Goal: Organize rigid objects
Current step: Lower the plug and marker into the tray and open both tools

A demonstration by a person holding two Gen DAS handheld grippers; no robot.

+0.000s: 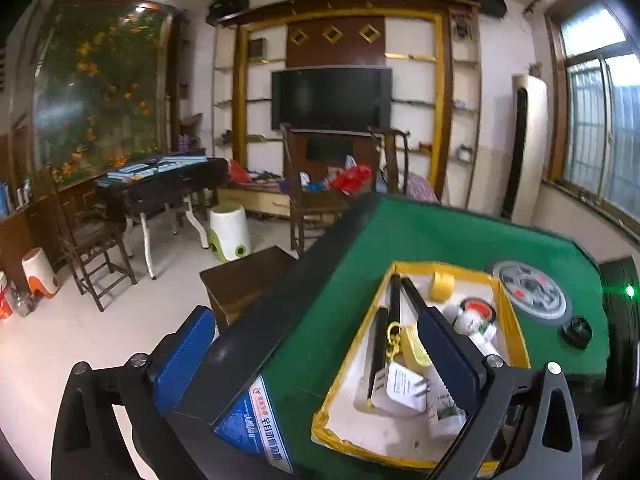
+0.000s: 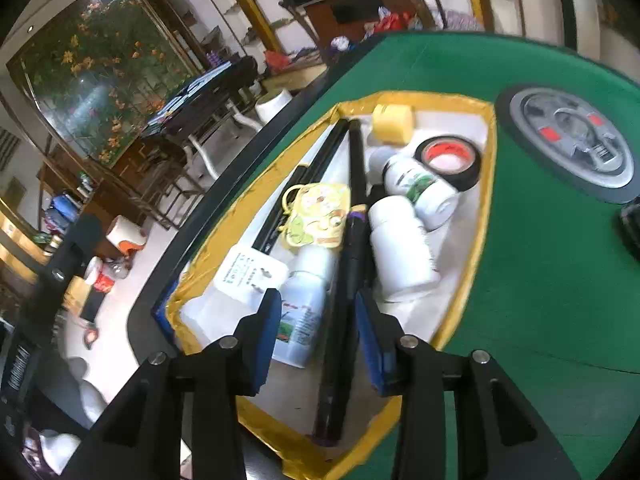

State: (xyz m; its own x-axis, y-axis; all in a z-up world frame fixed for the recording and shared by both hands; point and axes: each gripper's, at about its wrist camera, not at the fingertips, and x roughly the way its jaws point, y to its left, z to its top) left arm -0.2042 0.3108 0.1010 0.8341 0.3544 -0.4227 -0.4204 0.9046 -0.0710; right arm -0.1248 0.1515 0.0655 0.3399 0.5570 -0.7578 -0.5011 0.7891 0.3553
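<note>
A yellow-edged cardboard box (image 2: 478, 216) sits on the green table (image 2: 540, 280). In it lie black rods (image 2: 352, 240), white bottles (image 2: 400, 240), a yellow tape roll (image 2: 394, 122), a black tape roll (image 2: 448, 158), a yellow card (image 2: 316, 216) and a white plug (image 2: 250, 272). My right gripper (image 2: 316, 336) is open just above the box's near end, its fingers either side of a black rod and a bottle. My left gripper (image 1: 316, 356) is wide open over the table's left edge; its right finger (image 1: 452, 348) hangs over the box (image 1: 340, 364).
A round grey dial (image 2: 572, 142) is set in the table to the right of the box, with a small black object (image 1: 578, 332) near it. A dark low stool (image 1: 244, 280), chairs and a desk stand on the floor to the left.
</note>
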